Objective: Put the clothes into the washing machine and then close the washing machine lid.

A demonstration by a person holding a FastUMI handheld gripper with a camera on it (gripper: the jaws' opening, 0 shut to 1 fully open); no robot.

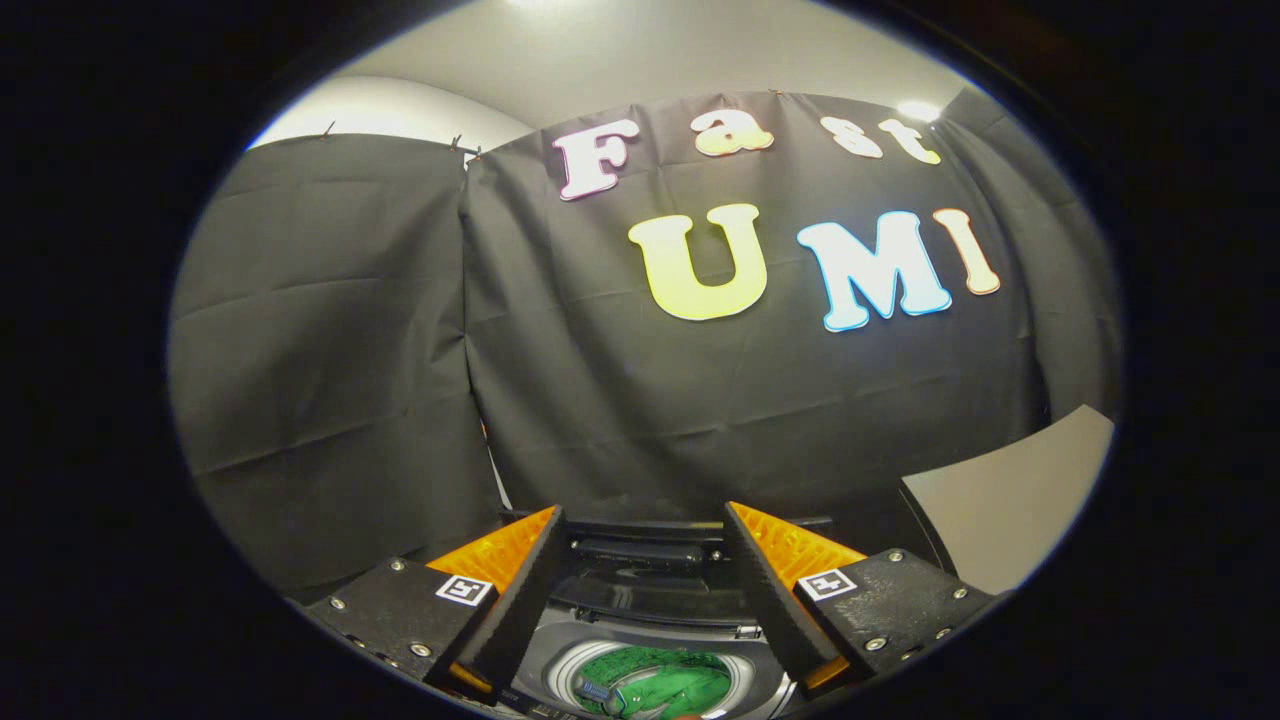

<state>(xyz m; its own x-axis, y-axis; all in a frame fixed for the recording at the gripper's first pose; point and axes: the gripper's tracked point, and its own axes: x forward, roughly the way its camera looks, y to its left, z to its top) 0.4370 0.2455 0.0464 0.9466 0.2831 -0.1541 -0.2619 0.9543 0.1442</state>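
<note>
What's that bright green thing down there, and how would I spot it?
Start at the black cloth wall; below it sits a top-loading washing machine with its lid up. Inside its round drum, low between the open tongs, lies the green garment, the one vivid patch among grey and black parts.

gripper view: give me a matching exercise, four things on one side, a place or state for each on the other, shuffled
Things:
1. tongs
2. green clothes
3. washing machine lid
4. grey panel

Places or states:
a. raised, behind the tub opening
b. open, nothing between the fingers
c. beside the machine, beyond one finger
d. lying inside the washing machine tub

Pairs: 1-b, 2-d, 3-a, 4-c
</note>
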